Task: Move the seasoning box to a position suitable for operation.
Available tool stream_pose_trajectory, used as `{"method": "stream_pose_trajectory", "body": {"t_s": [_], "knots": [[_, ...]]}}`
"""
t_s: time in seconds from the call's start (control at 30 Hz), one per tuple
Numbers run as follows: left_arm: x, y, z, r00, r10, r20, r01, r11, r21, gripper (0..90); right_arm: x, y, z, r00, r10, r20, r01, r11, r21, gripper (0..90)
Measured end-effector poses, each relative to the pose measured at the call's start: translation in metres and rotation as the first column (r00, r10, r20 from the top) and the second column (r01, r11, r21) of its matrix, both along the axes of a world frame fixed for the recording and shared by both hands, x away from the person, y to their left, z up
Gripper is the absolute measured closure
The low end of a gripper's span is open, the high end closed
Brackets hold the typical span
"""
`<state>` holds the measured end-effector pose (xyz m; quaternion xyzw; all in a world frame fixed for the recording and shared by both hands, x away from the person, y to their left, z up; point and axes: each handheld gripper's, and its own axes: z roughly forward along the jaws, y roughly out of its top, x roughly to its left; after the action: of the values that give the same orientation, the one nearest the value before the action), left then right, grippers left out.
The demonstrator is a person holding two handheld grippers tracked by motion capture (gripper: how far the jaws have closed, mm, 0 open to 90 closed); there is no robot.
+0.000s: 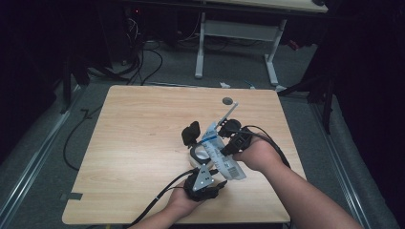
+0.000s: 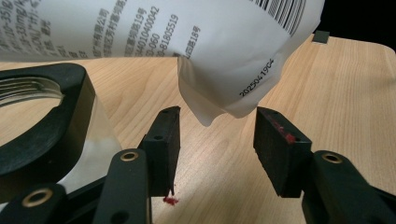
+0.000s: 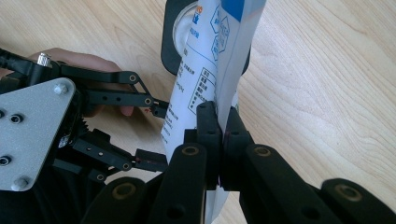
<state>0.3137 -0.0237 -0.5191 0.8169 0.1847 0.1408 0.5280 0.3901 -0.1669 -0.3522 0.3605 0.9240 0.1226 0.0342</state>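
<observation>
The left gripper [image 2: 215,144] gapes wide under the white printed plastic pouch [image 2: 196,42], pinched by the right gripper [image 3: 219,140] above the black-rimmed jar [image 2: 42,116]. Lift that hanging corner gently.

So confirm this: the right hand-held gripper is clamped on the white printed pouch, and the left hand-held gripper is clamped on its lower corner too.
Not quite. The right hand-held gripper is clamped on the white printed pouch, but the left hand-held gripper is open: in the left gripper view its jaws stand apart, either side of the pouch's lower corner.
</observation>
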Motion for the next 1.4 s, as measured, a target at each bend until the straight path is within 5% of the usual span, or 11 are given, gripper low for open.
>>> {"method": "stream_pose_trajectory", "body": {"t_s": [0.47,1.4], "knots": [[-0.003,0.01,-0.004,0.9999,0.015,0.004,-0.015,0.9991,0.039,50.6,0.003,0.0,-0.001,1.0,0.001,-0.002,-0.001,1.0,0.009,89.1],[0.01,0.071,0.005,0.9933,0.115,-0.005,-0.115,0.9933,-0.004,49.7,0.001,-0.001,0.0,1.0,0.0,0.002,0.0,1.0,0.0,89.1]]}}
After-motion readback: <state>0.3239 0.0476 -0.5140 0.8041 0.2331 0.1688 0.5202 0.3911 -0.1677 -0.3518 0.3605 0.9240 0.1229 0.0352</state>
